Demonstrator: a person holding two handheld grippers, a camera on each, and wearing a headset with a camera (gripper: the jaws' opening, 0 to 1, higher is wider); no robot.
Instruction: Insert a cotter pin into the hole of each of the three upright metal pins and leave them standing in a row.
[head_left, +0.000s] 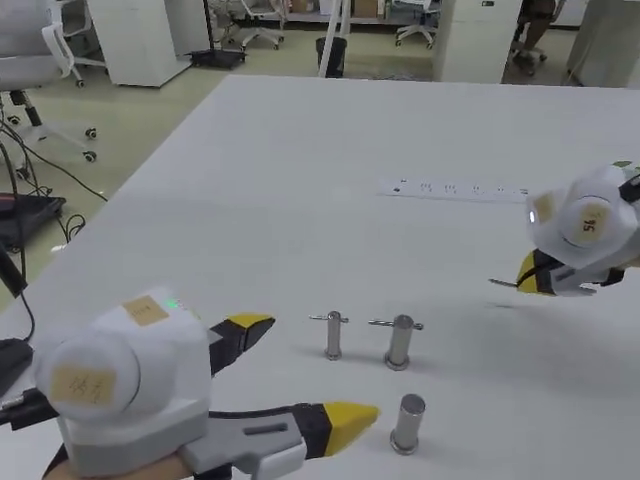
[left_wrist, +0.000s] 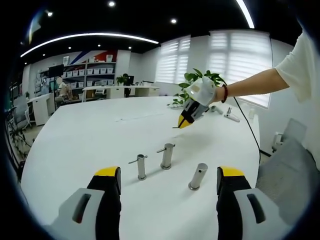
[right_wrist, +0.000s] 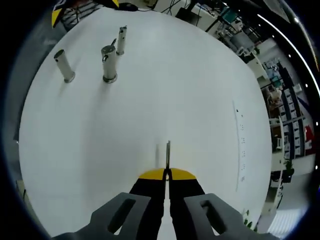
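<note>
Two of three pins fitted; a third cotter pin is held in the right tool.

Three metal pins stand upright on the white counter (head_left: 250, 180). The left pin (head_left: 334, 338) and the middle pin (head_left: 400, 345) stand side by side, with inserted cotter pins (head_left: 328, 319) crosswise through their heads. The near pin (head_left: 408, 422) stands just in front of the middle pin, its head plain. The right tool (right_wrist: 167, 172) is clenched on a loose cotter pin (right_wrist: 168, 152) and hovers above the counter, well right of the pins. The left tool (head_left: 305, 368) is released, its jaws wide apart, near the pins on their left and touching none.
</note>
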